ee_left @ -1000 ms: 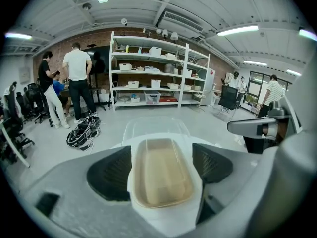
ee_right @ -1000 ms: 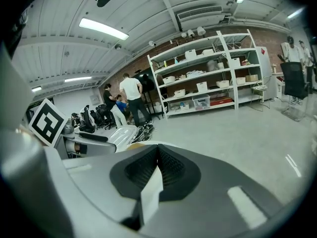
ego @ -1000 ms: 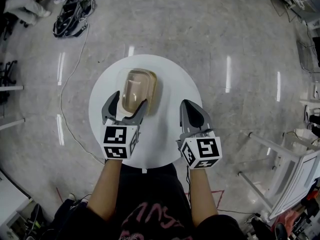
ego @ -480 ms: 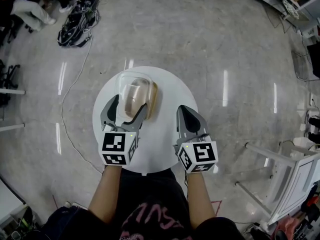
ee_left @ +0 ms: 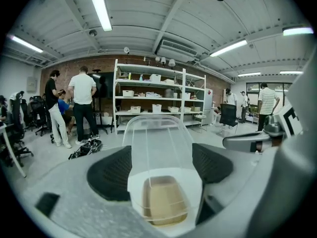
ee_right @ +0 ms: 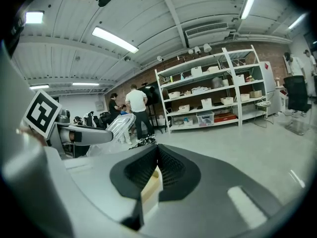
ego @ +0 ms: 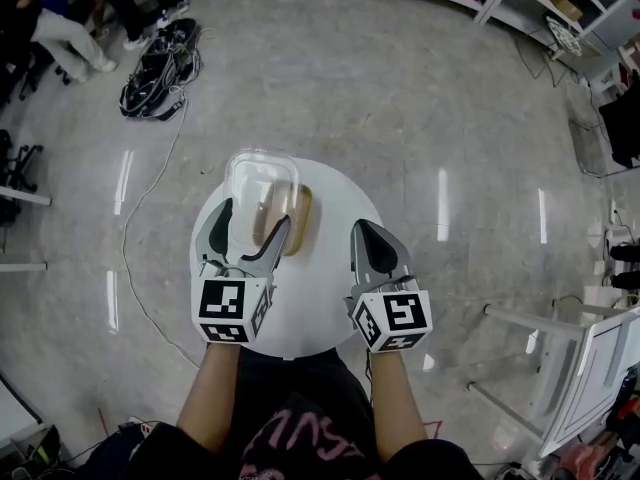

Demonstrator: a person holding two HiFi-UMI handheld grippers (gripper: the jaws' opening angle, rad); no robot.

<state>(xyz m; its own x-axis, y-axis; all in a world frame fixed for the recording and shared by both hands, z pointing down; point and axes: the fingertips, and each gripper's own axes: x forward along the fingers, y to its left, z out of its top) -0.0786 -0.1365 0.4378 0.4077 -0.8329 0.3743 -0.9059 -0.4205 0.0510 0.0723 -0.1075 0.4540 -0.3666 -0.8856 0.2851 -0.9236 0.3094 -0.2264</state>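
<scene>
Now the left gripper (ego: 250,226) has its jaws closed on a clear lid (ego: 262,176), one jaw on each side. The lid is up in the air and tipped, with its far end higher, over the back part of the round white tabletop (ego: 318,290). Under it a tan box (ego: 300,218) sits on the tabletop, open on top. In the left gripper view you look through the lid and see the box right below. I cannot tell if the near end of the lid touches the box.

The right gripper (ego: 366,236) is just to the right of the box, near it but apart. Its jaws are pressed together and hold nothing. It hangs over the right side of the tabletop.

Far back on the shiny grey floor (ego: 400,88) lies a black heap of cables (ego: 155,63). White shelves (ee_left: 158,100) stand by a brick wall, and people stand near them.
</scene>
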